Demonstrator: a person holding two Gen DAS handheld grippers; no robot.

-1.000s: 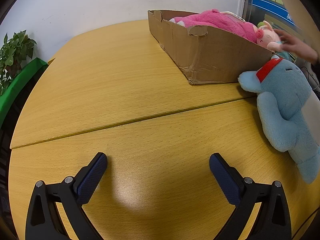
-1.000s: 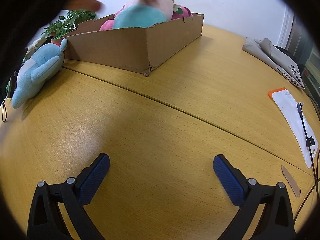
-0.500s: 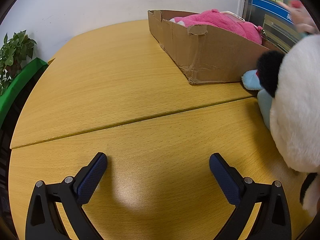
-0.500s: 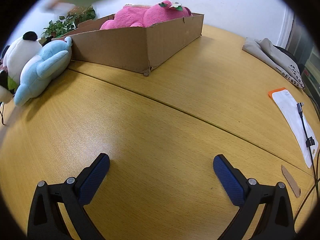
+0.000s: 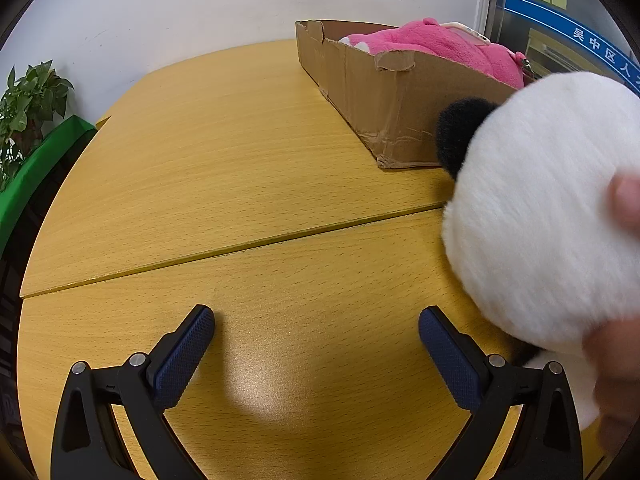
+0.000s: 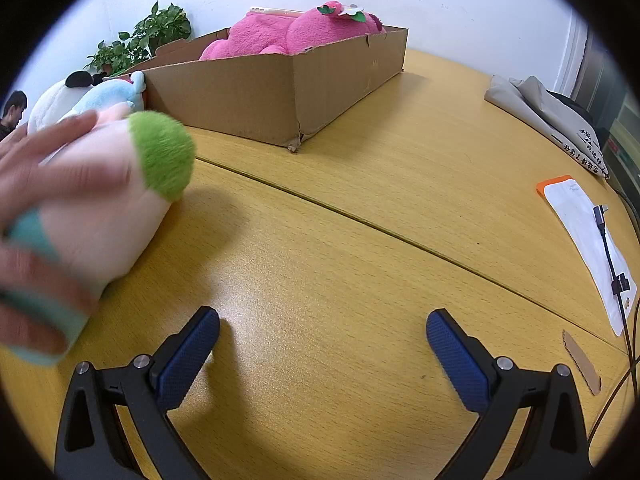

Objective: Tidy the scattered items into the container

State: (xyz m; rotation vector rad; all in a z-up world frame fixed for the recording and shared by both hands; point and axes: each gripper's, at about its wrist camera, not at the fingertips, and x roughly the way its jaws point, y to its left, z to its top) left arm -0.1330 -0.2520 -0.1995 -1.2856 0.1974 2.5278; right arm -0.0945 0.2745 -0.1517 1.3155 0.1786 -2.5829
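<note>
A cardboard box [image 5: 400, 92] stands at the table's far side and holds a pink plush [image 5: 440, 46]; both show in the right wrist view too, the box [image 6: 280, 92] and the pink plush [image 6: 288, 34]. A white panda plush [image 5: 548, 208] fills the right of the left wrist view, held by a bare hand [image 5: 624, 204]. In the right wrist view a hand [image 6: 48, 160] presses a cream plush with a green tuft [image 6: 120, 200] onto the table at left. Behind it lie a blue plush [image 6: 108, 98] and the panda plush [image 6: 56, 100]. My left gripper [image 5: 316, 332] and right gripper [image 6: 322, 336] are open and empty, low over the table.
The wooden table [image 6: 360, 240] has a seam across it. At right lie a grey cloth bag [image 6: 552, 116], a white pouch with a cable [image 6: 588, 236] and a cardboard scrap [image 6: 582, 360]. Potted plants [image 5: 28, 96] stand at the far left.
A hand took toys out of the box. The panda came down close beside my left gripper, hiding the blue plush. A hand set the cream plush down left of my right gripper. Grippers stayed still.
</note>
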